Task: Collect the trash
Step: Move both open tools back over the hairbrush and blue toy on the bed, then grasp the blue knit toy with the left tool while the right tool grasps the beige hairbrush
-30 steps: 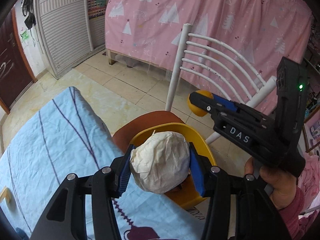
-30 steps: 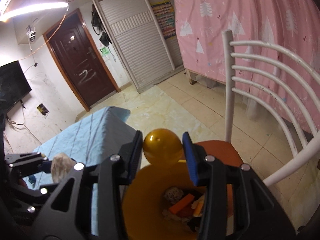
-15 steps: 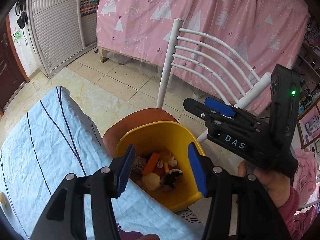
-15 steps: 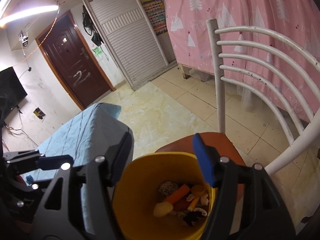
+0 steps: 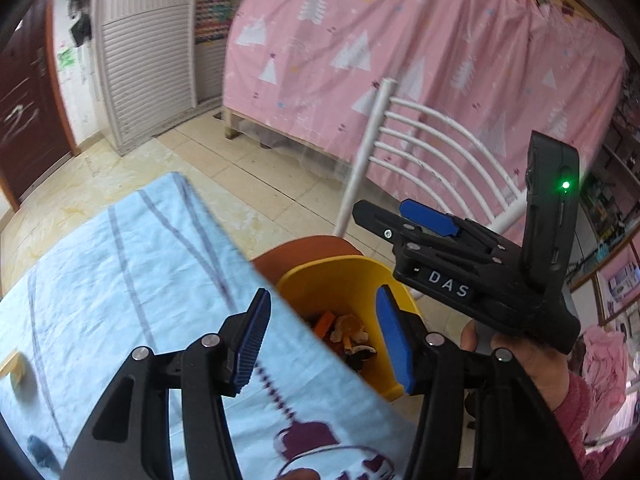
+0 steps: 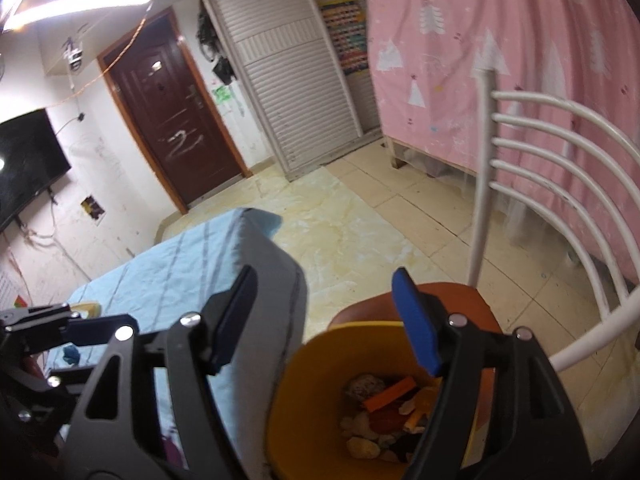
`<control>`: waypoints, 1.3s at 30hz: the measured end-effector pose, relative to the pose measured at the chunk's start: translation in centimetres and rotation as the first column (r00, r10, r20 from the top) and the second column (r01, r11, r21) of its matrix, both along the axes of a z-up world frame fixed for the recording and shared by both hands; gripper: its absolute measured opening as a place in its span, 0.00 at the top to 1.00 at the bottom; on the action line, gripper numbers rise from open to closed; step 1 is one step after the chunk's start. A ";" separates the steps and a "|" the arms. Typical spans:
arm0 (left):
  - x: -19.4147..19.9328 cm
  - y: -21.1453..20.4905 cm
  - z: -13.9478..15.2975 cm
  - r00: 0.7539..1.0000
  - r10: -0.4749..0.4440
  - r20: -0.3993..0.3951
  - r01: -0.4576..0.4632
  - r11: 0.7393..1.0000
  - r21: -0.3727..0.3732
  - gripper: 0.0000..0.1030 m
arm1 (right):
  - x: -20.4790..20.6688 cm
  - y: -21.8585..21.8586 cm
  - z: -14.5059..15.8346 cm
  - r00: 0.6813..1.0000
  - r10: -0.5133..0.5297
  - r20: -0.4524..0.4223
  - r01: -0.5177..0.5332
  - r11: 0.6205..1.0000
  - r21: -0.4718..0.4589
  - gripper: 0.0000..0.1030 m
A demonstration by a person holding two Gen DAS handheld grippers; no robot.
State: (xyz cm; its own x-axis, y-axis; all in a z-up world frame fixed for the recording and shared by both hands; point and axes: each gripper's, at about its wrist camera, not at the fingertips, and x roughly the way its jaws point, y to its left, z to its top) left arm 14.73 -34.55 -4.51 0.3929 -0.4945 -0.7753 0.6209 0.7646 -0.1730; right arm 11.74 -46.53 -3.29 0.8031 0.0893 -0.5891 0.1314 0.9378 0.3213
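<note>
Yellow bin (image 6: pixel 288 392) on chair seat, mixed scraps (image 6: pixel 384 412) inside

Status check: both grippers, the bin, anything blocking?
Left gripper open, empty. Right gripper open, empty. Yellow bin on chair, scraps inside. Nothing blocking.

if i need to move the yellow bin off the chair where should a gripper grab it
Grip the yellow bin by its thin upper rim, coming down from above with one finger inside and one outside the wall. The top is open and the body looks too wide for the jaws. The near rim seems best: the table crowds one side and the chair back stands behind.
</note>
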 end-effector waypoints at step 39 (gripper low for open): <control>1.2 30.6 -2.8 0.860 0.511 0.006 -0.510 0.859 0.050 0.49 | 10.4 30.1 2.0 0.860 0.506 -0.068 -0.510 0.851 -0.123 0.17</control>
